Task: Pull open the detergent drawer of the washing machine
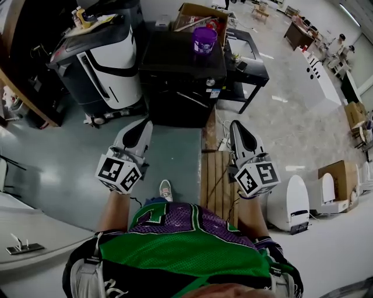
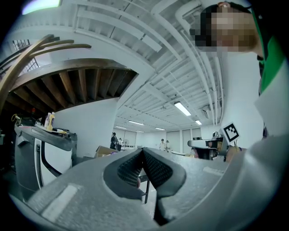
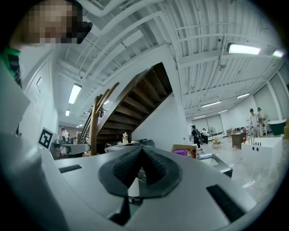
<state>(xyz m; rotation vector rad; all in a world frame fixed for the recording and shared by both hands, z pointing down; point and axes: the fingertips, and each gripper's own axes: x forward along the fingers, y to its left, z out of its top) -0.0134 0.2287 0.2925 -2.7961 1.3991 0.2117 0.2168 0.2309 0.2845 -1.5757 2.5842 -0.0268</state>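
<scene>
Left gripper (image 1: 144,124) and right gripper (image 1: 235,124) both pinched shut on nothing near the waist, well short of the dark washing machine (image 1: 180,70), presumably, under the purple bucket (image 1: 204,39); approach step, seemingly, detergent drawer not discernible on its front, so next: closing in, finding it, parting jaws to hook it.

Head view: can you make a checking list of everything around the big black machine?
Surface: smooth grey floor, wooden slat pallet on it.
Job's things: black boxy machine; detergent drawer not made out.
Clutter: purple plastic bucket on the machine; brown cardboard box behind.
Grippers: left gripper and right gripper shut, empty, short of the machine.
Cables: nothing seen.
Surroundings: white-and-black appliance left, white toilets right.
</scene>
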